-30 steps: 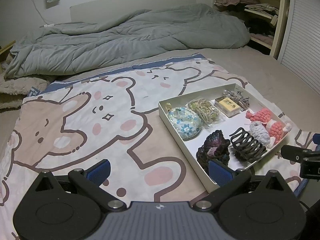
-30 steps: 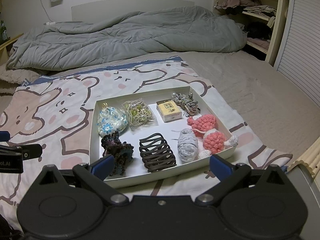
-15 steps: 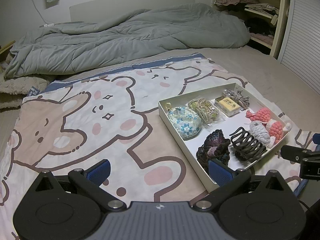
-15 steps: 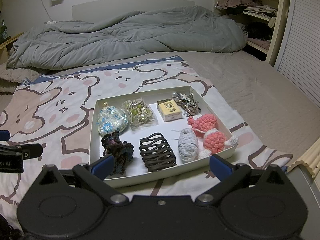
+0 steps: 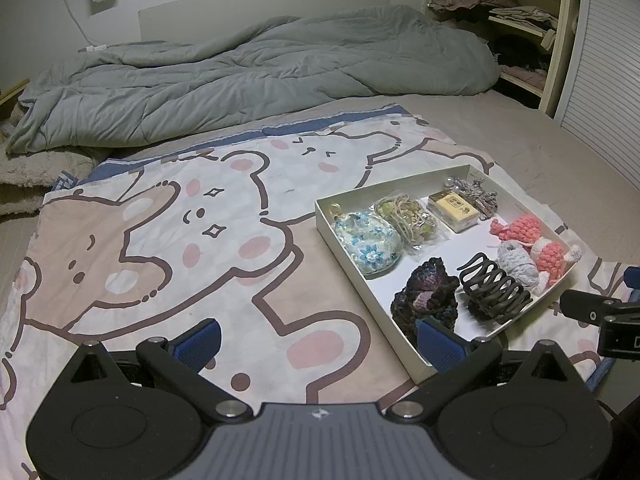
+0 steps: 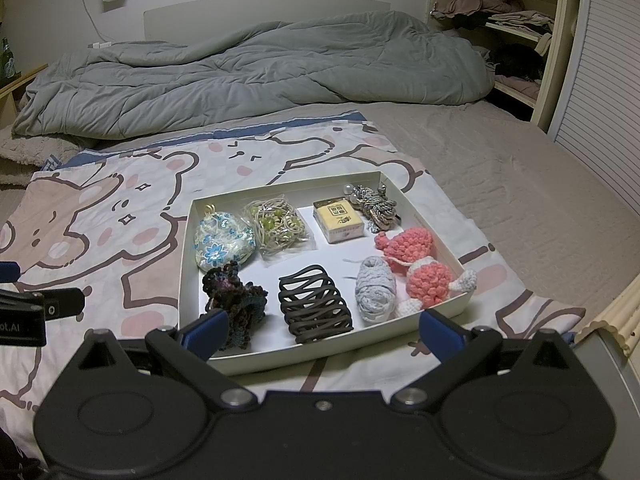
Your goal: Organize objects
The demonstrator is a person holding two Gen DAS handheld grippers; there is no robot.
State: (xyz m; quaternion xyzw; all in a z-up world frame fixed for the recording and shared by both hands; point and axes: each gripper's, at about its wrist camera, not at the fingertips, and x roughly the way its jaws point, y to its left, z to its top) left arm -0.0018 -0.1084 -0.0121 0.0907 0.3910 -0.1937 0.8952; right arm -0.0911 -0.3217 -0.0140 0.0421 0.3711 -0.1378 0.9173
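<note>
Bedroom scene: a pastel cartoon-bear printed blanket (image 6: 120, 216) covers a bed, with a rumpled grey duvet (image 6: 256, 76) behind it. On the blanket sits a shallow white cardboard tray (image 6: 185, 268). Inside the tray's far row lie a blue floral fabric pouch (image 6: 222, 242), a bag of beaded cords (image 6: 278, 228) and a small yellow box (image 6: 339, 218); its near row holds a dark crocheted scrunchie (image 6: 236, 300), a brown plastic claw clip (image 6: 314, 304) and a grey yarn bundle (image 6: 374, 288). Both the left gripper (image 5: 318, 342) and right gripper (image 6: 322, 326) hover before the tray, fingers spread wide, holding nothing.
</note>
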